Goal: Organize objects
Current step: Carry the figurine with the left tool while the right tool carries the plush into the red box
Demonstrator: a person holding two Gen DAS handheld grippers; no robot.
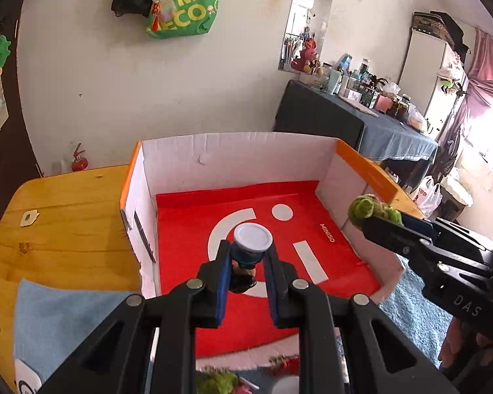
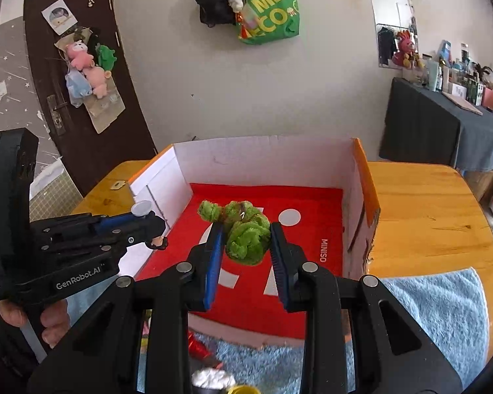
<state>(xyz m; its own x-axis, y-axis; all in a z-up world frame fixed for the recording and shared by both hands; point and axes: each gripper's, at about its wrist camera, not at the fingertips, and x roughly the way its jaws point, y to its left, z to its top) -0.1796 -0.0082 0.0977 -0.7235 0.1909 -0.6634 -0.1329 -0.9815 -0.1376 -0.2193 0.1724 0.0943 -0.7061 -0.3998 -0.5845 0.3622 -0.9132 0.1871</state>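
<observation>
left claw (image 1: 246, 262) pinches small figurine (image 1: 246, 256) above cardboard box (image 1: 233, 151) | right claw (image 2: 246, 246) pinches green plush toy (image 2: 246, 233) over box | box holds only red bag (image 1: 279, 229), nothing dropped yet | more items on blue towel (image 2: 437, 308), table (image 2: 427, 203) - early stage

My left wrist view looks forward and down, close above the open white cardboard box with the red liner (image 1: 246, 164). My right wrist view faces likewise; both share this box (image 2: 263, 157) and the rear wall.
</observation>
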